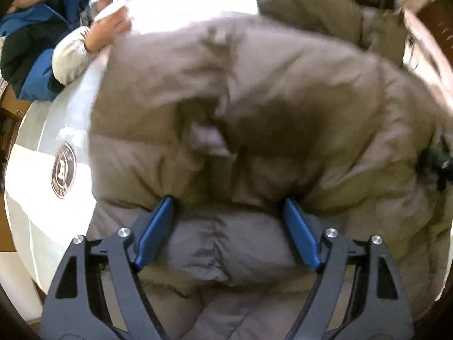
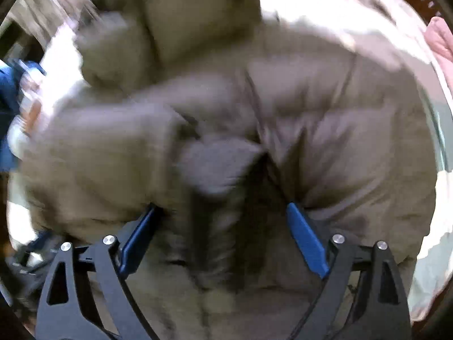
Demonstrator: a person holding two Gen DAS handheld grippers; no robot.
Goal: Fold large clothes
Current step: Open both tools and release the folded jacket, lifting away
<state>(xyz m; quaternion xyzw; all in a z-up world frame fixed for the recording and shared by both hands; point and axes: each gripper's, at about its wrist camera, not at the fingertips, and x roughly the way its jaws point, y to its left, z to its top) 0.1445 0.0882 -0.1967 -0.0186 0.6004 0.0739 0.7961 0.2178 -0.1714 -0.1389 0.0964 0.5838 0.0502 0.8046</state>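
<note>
— Tools, how are they standing?
— Left tool [image 1: 228,202] and right tool [image 2: 222,209] are both gaping wide, gripping nothing.
— Where is the puffer jacket [image 1: 254,99] lying?
— Bunched directly under both, bulging up between the blue fingers [image 1: 158,226], spreading beyond over a white cloth [image 1: 42,170].

Non-task items I see: white cloth [image 1: 48,221] covering the work surface, printed with a round dark emblem [image 1: 64,170]. A second person's hand [image 1: 109,32] rests on it at far left, pale cuff [image 1: 69,56], blue jacket [image 1: 36,76]. Pink fabric [image 2: 440,38] at right edge.
</note>
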